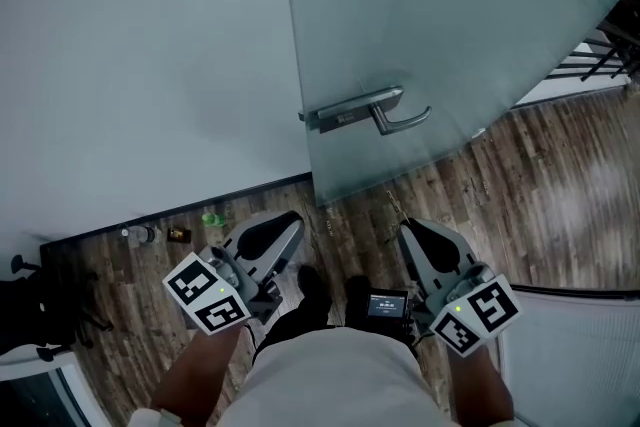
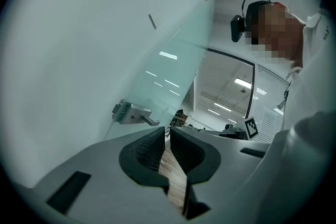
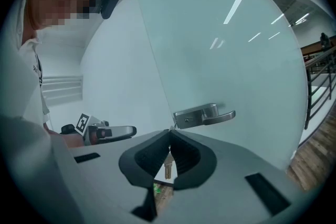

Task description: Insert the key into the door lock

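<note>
Left gripper (image 1: 283, 227) is closed on nothing, pointing level near the wall. The glass door (image 1: 430, 35) is ahead, its lever handle (image 1: 385, 115) and lock plate (image 3: 186, 120) well apart from both grippers. Right gripper (image 3: 169, 136) is clamped on the key (image 3: 167, 167), pinched between its pads. The step looks like the approach: the person should bring the key up square to the keyhole, go slowly, and line it up before pushing. No brand or label is readable, and the small screen (image 1: 387, 304) is too small to read.

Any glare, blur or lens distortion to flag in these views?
Head view: even light, sharp, faint sheen on the wood floor. Left gripper view: strong fisheye bending, light streaks reflected on the glass door. Right gripper view: same streaks, dark corners.
</note>
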`<state>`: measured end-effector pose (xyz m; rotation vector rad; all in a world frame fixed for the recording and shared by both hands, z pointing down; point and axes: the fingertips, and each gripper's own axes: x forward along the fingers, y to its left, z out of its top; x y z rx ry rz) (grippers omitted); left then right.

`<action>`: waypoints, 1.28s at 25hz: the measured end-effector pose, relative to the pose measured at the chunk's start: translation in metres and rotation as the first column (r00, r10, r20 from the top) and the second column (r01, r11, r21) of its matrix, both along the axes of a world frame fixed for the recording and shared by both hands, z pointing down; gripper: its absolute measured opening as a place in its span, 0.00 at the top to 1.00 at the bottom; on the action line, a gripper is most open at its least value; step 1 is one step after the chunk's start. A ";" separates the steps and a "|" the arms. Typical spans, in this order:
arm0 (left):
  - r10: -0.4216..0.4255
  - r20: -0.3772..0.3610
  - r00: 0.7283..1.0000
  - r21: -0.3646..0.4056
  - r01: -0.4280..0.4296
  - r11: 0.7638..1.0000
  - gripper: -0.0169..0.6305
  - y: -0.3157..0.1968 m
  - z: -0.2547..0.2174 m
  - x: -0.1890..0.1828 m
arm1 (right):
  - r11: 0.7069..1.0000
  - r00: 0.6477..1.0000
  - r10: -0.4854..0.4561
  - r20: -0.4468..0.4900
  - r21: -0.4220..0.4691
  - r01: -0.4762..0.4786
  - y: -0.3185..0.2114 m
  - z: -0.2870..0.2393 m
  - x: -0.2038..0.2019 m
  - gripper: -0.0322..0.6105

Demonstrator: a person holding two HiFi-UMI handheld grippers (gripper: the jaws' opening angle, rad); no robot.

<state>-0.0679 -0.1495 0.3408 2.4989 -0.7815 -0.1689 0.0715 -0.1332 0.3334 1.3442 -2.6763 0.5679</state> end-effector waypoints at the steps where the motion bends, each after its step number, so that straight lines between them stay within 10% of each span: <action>1: 0.002 0.001 1.000 0.001 -0.002 1.000 0.94 -0.004 0.000 0.000 | 1.000 1.000 0.002 -0.004 0.001 -0.002 -0.003 -0.001 -0.002 0.92; 32: -0.044 0.151 0.988 0.084 0.031 0.996 0.76 -0.125 0.002 0.007 | 0.994 0.993 -0.100 -0.070 0.027 0.102 -0.105 0.009 -0.029 0.92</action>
